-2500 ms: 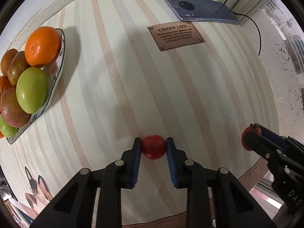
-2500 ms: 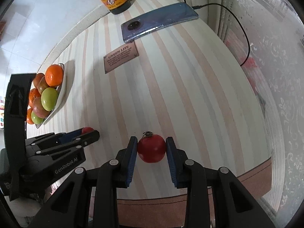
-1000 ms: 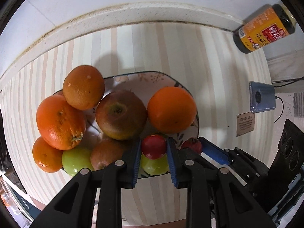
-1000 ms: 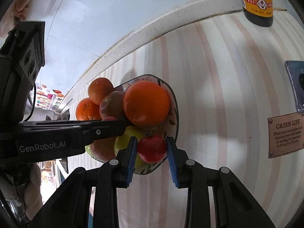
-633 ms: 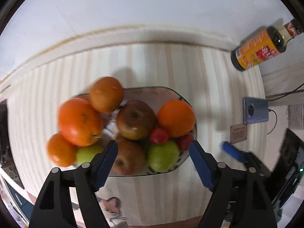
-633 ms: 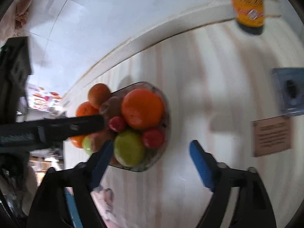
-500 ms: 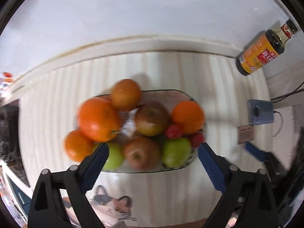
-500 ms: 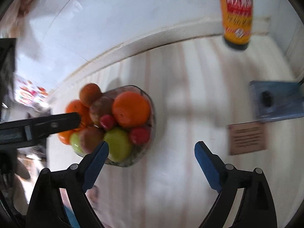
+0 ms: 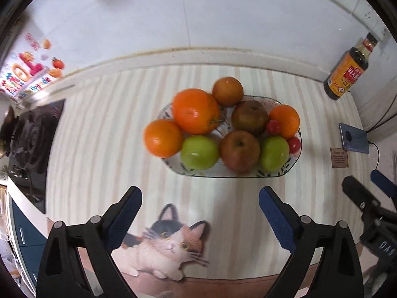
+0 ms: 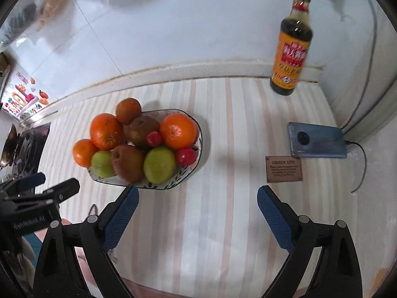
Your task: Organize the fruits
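Hovering over the desk [image 9: 223,198], left gripper [image 9: 199,200] and right gripper [image 10: 197,198] both have jaws spread, empty; two small red fruits [image 10: 185,156] sit in the fruit bowl [image 10: 163,185].

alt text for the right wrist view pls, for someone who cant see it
A glass plate piled with oranges, green and brown apples and two small red fruits sits on a striped table, seen from above between the wide-open, empty blue pads of the right gripper. A dark sauce bottle, phone and small brown plaque lie to the right; the left gripper shows at far left.
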